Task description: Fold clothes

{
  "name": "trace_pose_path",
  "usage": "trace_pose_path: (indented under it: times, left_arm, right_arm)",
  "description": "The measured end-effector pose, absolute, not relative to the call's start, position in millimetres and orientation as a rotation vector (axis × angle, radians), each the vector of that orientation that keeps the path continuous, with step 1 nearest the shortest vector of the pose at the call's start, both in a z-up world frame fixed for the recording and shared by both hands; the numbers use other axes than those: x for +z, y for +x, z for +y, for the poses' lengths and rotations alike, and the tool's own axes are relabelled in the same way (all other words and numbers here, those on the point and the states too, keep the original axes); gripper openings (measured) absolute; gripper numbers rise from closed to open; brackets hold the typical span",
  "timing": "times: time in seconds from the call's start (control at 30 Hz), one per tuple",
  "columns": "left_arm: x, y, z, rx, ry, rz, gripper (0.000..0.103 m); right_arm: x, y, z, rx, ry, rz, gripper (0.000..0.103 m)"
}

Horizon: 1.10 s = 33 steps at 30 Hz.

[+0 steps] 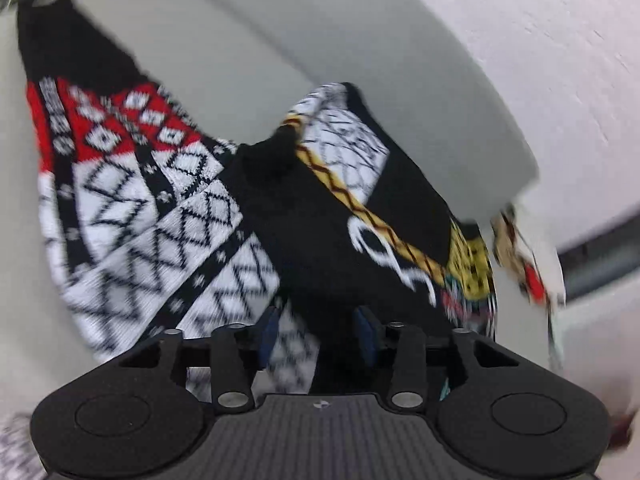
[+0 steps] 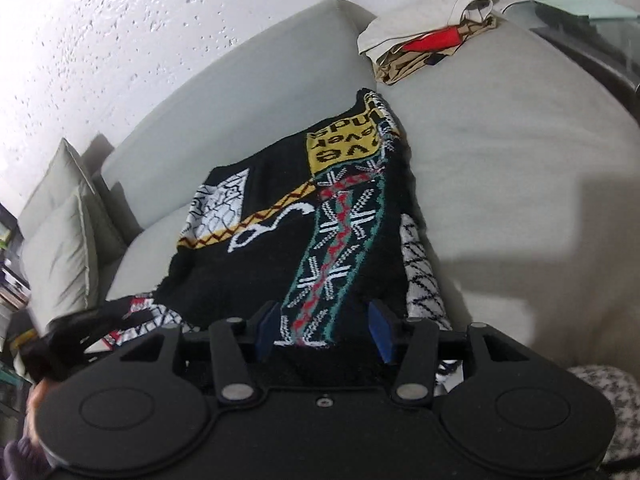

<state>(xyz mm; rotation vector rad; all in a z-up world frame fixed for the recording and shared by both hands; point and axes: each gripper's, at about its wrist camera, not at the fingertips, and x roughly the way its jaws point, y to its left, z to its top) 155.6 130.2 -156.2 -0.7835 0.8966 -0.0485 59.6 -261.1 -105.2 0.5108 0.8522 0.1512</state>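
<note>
Knitwear covers the pale sofa (image 2: 500, 168): a black patterned sweater (image 2: 280, 240) lies spread on the seat cushion. Left gripper (image 1: 318, 338) stands released, blue pads apart, with sweater fabric between and ahead of them. Right gripper (image 2: 326, 330) likewise gapes wide over the sweater's near hem. Folded clothes (image 2: 424, 46) sit well beyond, at the sofa's far end.
</note>
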Motion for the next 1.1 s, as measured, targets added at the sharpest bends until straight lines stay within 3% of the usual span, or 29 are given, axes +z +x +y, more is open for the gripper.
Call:
trace_pose_path:
  times: [0.33,0.37,0.4,0.7,0.73,0.77,0.83,0.9,0.93,1.0,1.1]
  left_arm:
    - [-187.5,207.1,131.0,0.04,-0.827,0.948,0.033]
    - [-185.2,208.0,128.6,0.043,-0.801,0.945,0.024]
    - [-180.8,207.1,125.2,0.043,-0.761,0.941,0.007]
    - [-119.9,137.4,115.0,0.014,-0.615,0.799,0.005]
    - [-123.7,133.1,116.5,0.032,-0.6,0.81,0.005]
    - [-127.4,128.8,118.0,0.05,-0.585,0.82,0.005]
    - [-134.9,120.3,121.1,0.086,-0.554,0.841,0.005]
    - [-148.8,122.0,123.1,0.115,-0.542,0.872,0.005]
    - [-157.0,124.9,123.9,0.129,-0.539,0.889,0.006]
    - [-169.8,129.4,123.7,0.148,-0.52,0.914,0.007]
    - [-163.8,128.4,114.9,0.121,-0.396,0.918,0.01]
  right_arm:
    - [-110.6,72.3,-258.9,0.16,0.513,0.844,0.05]
    - [-110.4,72.1,-259.4,0.153,0.511,0.843,0.05]
    - [-110.3,71.8,-259.9,0.146,0.508,0.842,0.05]
    - [-109.3,70.5,-259.8,0.093,0.447,0.829,0.049]
    - [-109.6,71.3,-256.2,0.092,0.412,0.824,0.045]
    - [-110.0,72.1,-252.6,0.091,0.376,0.818,0.031]
    - [-118.7,77.2,-241.2,0.086,0.277,0.836,0.013]
    - [-134.6,85.5,-226.5,0.075,0.149,0.88,0.011]
    - [-150.4,92.1,-221.0,0.024,0.044,0.943,0.0]
    - [-177.3,94.9,-222.2,-0.045,-0.067,1.006,0.0]
    - [-162.0,93.7,-227.0,-0.043,-0.033,1.021,0.0]
